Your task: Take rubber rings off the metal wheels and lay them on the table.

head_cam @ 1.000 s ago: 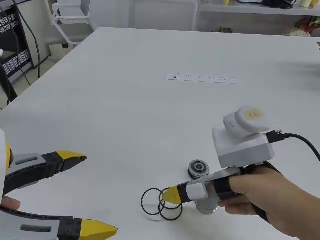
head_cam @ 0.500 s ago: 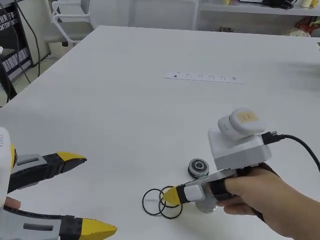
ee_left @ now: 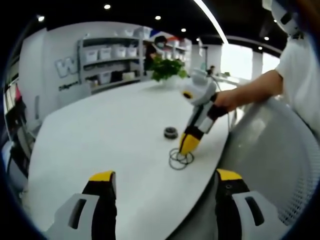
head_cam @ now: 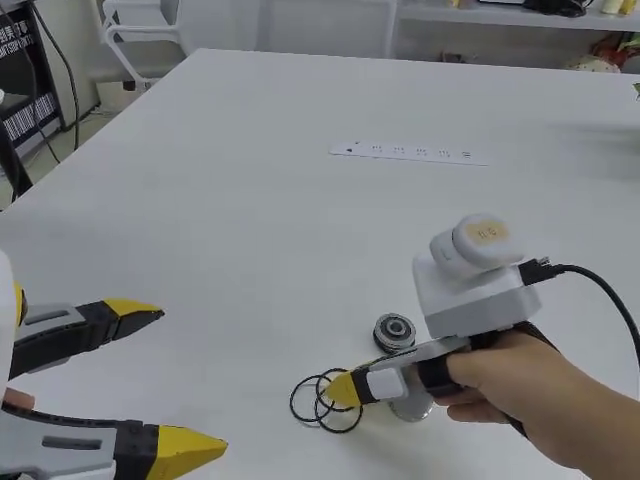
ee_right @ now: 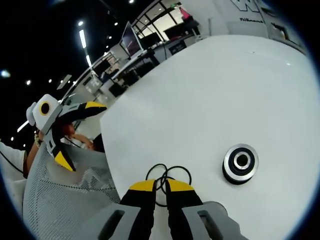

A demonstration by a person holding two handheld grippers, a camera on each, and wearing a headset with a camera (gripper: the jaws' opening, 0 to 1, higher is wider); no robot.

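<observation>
- Several black rings [head_cam: 325,402] lie overlapped on the white table [head_cam: 250,200], close to its near edge.
- Right gripper [head_cam: 343,391] rests its tips at the rings, jaws pressed almost together. It seems to pinch a strand, though the gap is hard to read.
- One wheel [head_cam: 395,331] sits just beside that gripper, apart from the rings.
- Left gripper [head_cam: 190,380] hovers well off to the left, jaws spread wide and holding nothing.
</observation>
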